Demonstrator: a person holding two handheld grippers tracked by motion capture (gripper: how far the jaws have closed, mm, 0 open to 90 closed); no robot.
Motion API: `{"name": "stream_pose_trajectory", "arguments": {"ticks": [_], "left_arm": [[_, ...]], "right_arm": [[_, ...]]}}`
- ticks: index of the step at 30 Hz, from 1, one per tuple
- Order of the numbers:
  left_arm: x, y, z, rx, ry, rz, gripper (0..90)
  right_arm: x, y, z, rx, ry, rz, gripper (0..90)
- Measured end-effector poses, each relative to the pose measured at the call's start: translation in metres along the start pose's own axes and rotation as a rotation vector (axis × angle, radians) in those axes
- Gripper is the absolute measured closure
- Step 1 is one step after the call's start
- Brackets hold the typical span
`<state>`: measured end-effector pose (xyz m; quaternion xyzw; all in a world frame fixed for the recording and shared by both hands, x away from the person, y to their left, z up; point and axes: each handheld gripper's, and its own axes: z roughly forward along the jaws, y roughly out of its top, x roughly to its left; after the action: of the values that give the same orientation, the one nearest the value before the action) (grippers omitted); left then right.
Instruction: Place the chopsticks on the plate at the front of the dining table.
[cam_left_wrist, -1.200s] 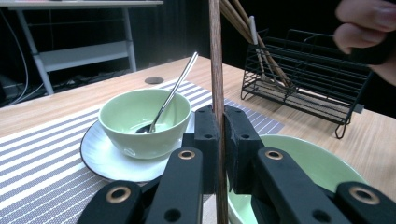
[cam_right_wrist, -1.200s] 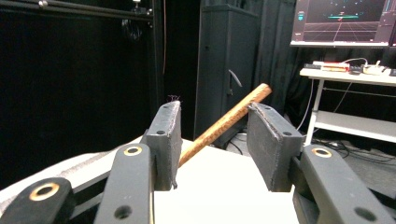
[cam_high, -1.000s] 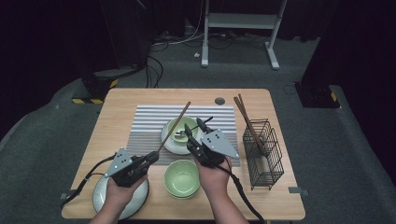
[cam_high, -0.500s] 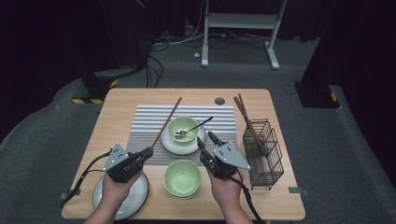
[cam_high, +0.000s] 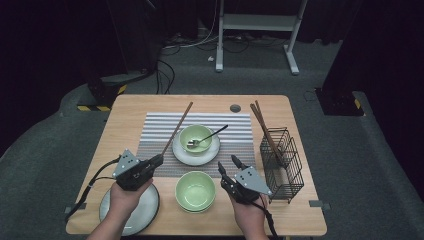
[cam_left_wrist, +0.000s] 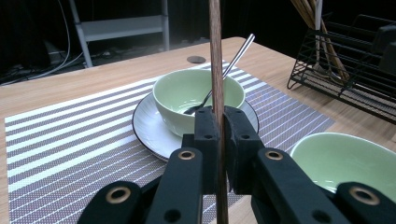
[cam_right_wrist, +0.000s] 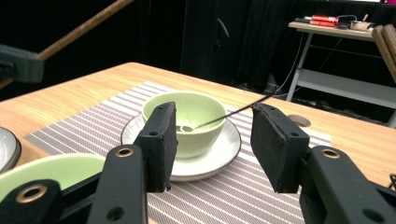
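Observation:
My left gripper (cam_high: 159, 160) (cam_left_wrist: 222, 135) is shut on a long brown chopstick (cam_high: 177, 127) (cam_left_wrist: 215, 70), which slants up and away over the striped placemat (cam_high: 160, 125). Beyond it a green bowl (cam_high: 199, 136) (cam_left_wrist: 198, 95) (cam_right_wrist: 187, 116) sits on a white plate (cam_high: 186, 156) with a metal spoon (cam_high: 210, 136) (cam_left_wrist: 233, 60) resting inside. My right gripper (cam_high: 227, 164) (cam_right_wrist: 212, 140) hovers low, right of a second, empty green bowl (cam_high: 195, 191). Its jaws have just been opening and stand open with nothing between them.
A grey plate (cam_high: 145, 212) lies under my left hand at the front left corner. A black wire basket (cam_high: 281, 162) (cam_left_wrist: 345, 70) at the right holds more chopsticks (cam_high: 265, 130). A small round hole (cam_high: 235, 108) marks the table's far edge.
My right gripper has pulled back from the bowl with the spoon, toward the person and lower, and its jaws have spread wider. The left gripper keeps its hold on the chopstick almost in place.

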<state>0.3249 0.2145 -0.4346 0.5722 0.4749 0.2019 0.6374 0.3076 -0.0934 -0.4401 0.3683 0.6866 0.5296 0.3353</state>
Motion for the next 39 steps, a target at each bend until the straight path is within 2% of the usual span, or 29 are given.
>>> {"name": "stream_pose_trajectory", "arguments": {"ticks": [8, 17, 24, 36, 39], "left_arm": [[0.003, 0.003, 0.007, 0.02, 0.016, -0.007, 84.2], [0.006, 0.002, 0.02, 0.057, 0.047, -0.001, 84.3], [0.013, 0.001, 0.029, 0.087, 0.071, -0.01, 84.3], [0.022, 0.007, 0.04, 0.114, 0.099, -0.039, 84.3], [0.02, 0.01, 0.042, 0.117, 0.101, -0.028, 84.4]], "right_arm": [[-0.003, -0.012, -0.001, 0.015, -0.004, -0.006, 48.6], [-0.004, -0.021, 0.0, 0.027, 0.016, 0.013, 49.7], [-0.007, -0.024, 0.001, 0.035, 0.002, 0.032, 50.0], [-0.011, -0.028, 0.001, 0.052, -0.003, 0.027, 47.1], [-0.009, -0.028, 0.002, 0.052, 0.0, 0.025, 47.0]]}}
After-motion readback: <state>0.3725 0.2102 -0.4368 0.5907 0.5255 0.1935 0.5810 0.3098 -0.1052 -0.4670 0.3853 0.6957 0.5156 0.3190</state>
